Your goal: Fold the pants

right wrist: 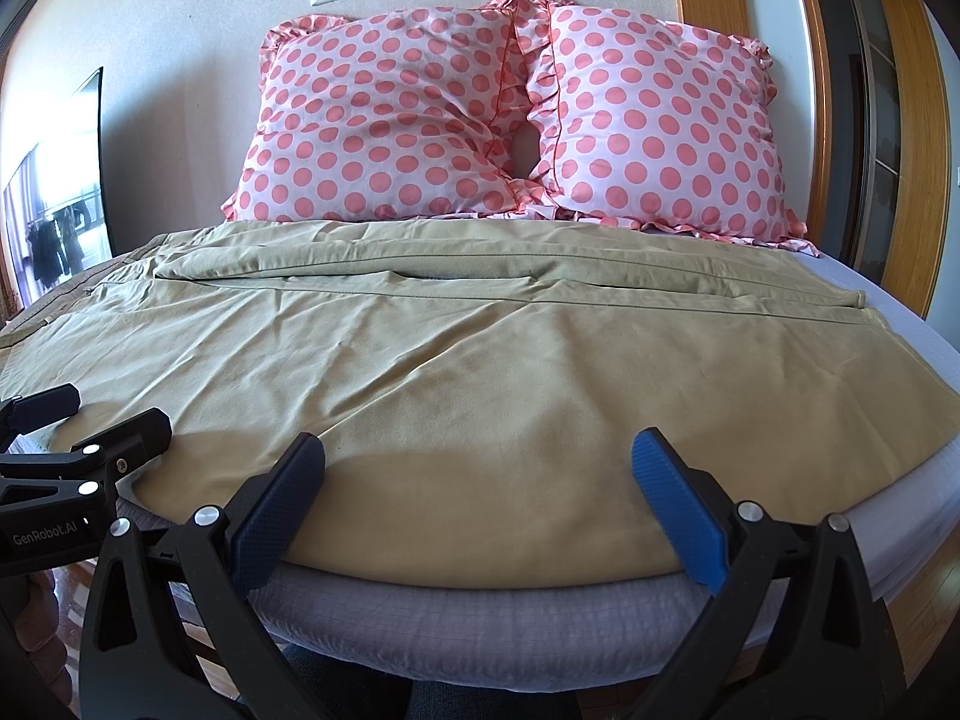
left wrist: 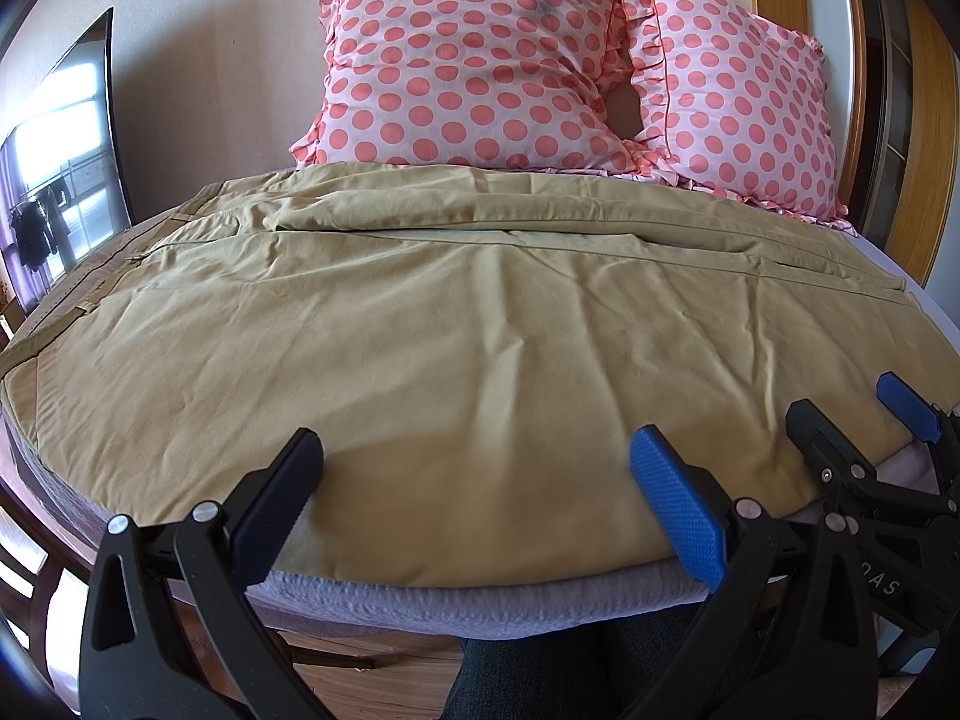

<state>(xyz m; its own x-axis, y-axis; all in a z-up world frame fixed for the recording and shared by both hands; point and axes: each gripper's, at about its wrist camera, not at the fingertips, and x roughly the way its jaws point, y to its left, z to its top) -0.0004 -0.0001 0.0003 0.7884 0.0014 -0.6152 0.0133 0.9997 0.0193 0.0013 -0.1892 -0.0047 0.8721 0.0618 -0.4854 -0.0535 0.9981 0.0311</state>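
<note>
Left wrist: left hand-held gripper (left wrist: 474,498) gapes over pants (left wrist: 420,330).

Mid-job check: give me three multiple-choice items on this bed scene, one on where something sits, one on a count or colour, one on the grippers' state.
1. Where do the pants lie?
A. spread across the bed
B. hung on the door
C. on the floor

2. How many polka-dot pillows are there?
A. one
B. two
C. four

3. How are the grippers?
A. both open, holding nothing
B. both clamped on cloth
C. one holds a pillow

Answers:
1 A: the khaki cloth covers the mattress.
2 B: left pillow and right pillow lean on the wall.
3 A: left gripper and right gripper show wide gaps at the pants' near edge.
</note>
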